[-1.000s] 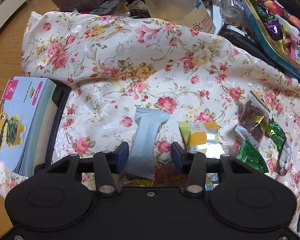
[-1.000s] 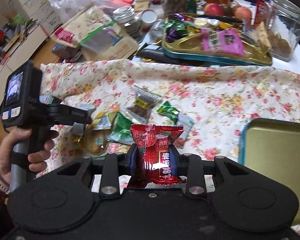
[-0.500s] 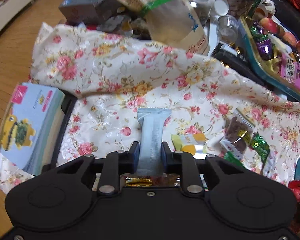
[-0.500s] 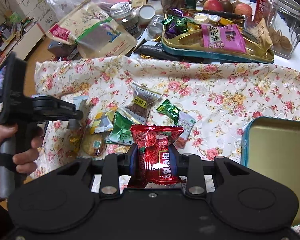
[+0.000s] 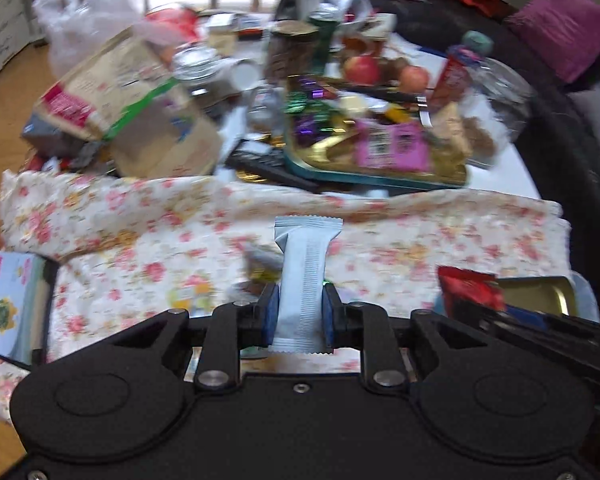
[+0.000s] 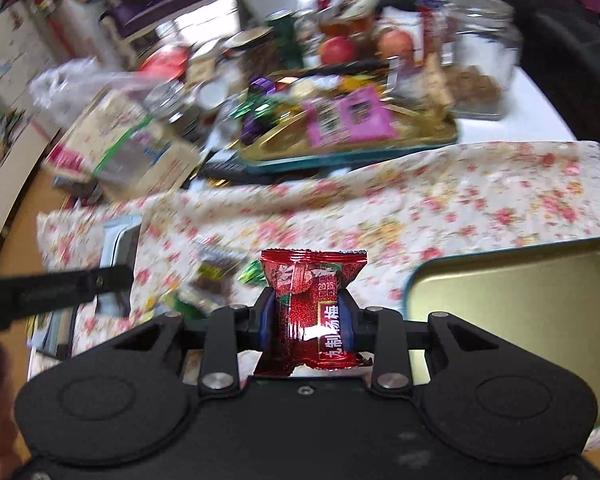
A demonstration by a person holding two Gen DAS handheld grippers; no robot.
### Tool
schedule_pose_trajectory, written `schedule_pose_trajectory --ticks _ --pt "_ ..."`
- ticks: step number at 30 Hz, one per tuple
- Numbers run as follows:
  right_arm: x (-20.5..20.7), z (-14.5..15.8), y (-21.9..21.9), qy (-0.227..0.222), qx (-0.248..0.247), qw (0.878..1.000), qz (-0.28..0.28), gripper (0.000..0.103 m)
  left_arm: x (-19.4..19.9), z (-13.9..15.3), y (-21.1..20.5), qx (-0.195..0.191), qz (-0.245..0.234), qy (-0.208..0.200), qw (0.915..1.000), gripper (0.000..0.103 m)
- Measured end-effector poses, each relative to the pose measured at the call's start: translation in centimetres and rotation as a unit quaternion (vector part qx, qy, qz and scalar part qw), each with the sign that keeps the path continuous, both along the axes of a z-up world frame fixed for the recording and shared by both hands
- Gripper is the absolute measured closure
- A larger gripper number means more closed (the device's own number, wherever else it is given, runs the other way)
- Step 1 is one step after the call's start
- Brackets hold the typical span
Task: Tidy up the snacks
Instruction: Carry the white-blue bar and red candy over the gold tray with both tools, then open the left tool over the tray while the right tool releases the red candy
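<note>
Since a second ago the left gripper (image 5: 299, 312) has clamped down on the silver-grey snack bar (image 5: 304, 280) and lifted it off the floral cloth (image 5: 140, 248), swinging toward the gold tin tray (image 6: 520, 300). In the right wrist view that tray sits at about 3 o'clock of the right gripper (image 6: 307, 316), just beside it. That gripper is pinching the red candy packet (image 6: 312, 304) between both pads, packet sticking up toward 12. The loose snack pile (image 6: 216, 276) lies on the cloth at about 10 o'clock, too blurry to sort out.
</note>
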State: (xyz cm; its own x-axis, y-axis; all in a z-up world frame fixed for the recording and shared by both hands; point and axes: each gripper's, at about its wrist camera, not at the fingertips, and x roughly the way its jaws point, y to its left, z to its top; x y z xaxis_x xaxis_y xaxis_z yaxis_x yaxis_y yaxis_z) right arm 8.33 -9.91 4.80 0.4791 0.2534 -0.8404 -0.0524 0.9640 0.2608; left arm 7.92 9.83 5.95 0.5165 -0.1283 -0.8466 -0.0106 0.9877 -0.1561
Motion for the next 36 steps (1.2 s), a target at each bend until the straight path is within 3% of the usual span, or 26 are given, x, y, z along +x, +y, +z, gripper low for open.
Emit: schedule_pose_trajectory --ticks 14,22,27,32,36 --pt "0.2 -0.7 -13.1 0.012 -0.055 0.988 -0.142 0.069 -1.2 -0.2 -13.8 -0.015 -0.131 0.016 0.9911 0.073" --pt "-0.6 -1.3 -18.8 0.018 -0.075 0.977 -0.201 0.069 -1.2 -2.2 -17.8 0.010 -0.138 0.043 0.9895 0.073" --pt "-1.1 -2.5 -19.9 0.037 -0.102 0.976 -0.191 0.069 -1.0 -4.2 -19.4 0.045 -0.132 0.069 0.9878 0.073" --pt "-1.6 -3.3 -20.8 0.048 -0.102 0.976 -0.189 0.069 -0.9 -5.7 -19.9 0.048 -0.133 0.096 0.9854 0.073" --pt "-1.9 -3.3 -21.2 0.048 -0.097 0.976 -0.191 0.069 -1.0 -6.1 -20.6 0.056 -0.137 0.094 0.9845 0.073"
